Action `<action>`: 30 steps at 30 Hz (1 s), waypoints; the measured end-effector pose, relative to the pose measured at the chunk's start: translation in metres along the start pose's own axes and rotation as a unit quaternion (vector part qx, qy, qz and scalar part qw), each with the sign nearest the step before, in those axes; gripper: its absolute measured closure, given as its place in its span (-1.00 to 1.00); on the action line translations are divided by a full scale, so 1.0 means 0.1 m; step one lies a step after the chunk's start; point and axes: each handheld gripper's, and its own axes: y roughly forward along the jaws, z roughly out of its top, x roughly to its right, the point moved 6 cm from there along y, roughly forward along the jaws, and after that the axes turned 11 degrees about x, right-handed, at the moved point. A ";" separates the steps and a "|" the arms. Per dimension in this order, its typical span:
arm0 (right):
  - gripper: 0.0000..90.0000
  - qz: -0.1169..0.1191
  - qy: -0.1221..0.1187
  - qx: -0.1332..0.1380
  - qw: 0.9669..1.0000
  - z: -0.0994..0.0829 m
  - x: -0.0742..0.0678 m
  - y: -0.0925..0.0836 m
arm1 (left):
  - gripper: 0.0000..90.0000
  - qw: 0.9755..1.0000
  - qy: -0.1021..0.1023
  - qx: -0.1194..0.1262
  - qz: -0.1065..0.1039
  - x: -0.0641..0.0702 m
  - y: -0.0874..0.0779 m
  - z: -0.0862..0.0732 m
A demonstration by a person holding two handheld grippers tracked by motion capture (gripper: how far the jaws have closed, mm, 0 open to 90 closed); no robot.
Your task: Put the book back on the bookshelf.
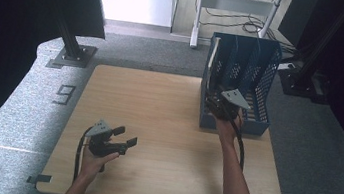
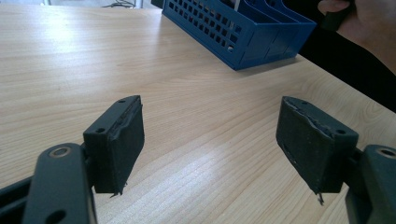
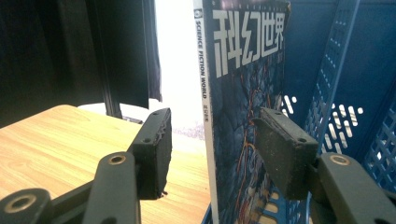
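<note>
The right gripper [image 3: 212, 154] stands open around the spine of the magazine [image 3: 247, 116] upright in the blue file rack [image 1: 242, 81], and a shallow pinch there could tip it or let it slip.

The table [image 1: 166, 126] has a pale wood-grain top, smooth with a soft sheen where light falls on it. The file rack [image 1: 243, 76] looks like blue plastic, its walls pierced with small holes, fairly matt. The magazine [image 3: 243, 107] standing in it has a glossy printed paper cover and a white spine. The right gripper [image 3: 212, 149] and the left gripper [image 2: 210, 144] are matt black, plastic by the look, and their pads [image 2: 123, 149] look like rough dark rubber, frayed at the edges. The floor [image 1: 23, 102] is speckled grey carpet.
</note>
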 end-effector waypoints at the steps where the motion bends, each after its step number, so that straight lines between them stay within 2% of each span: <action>1: 0.01 0.000 0.000 0.000 1.000 0.00 0.00 0.00 | -0.48 1.000 0.000 0.000 0.000 0.00 0.00 0.00; 4: 0.00 0.011 0.001 -0.006 1.000 -0.03 -0.04 -0.07 | -0.48 1.000 0.000 -0.001 0.000 0.01 0.00 -0.01; 14: 0.02 0.029 0.006 -0.004 1.000 -0.07 -0.10 -0.27 | -0.48 1.000 0.002 -0.002 0.000 0.02 0.00 -0.01; 24: 0.02 0.056 0.011 -0.022 0.998 -0.30 -0.17 -0.60 | -0.48 1.000 0.002 -0.003 0.002 0.00 0.01 -0.02; 30: 0.02 0.071 0.016 -0.031 0.997 -0.39 -0.22 -0.73 | -0.48 1.000 0.003 -0.008 0.004 0.00 0.01 -0.04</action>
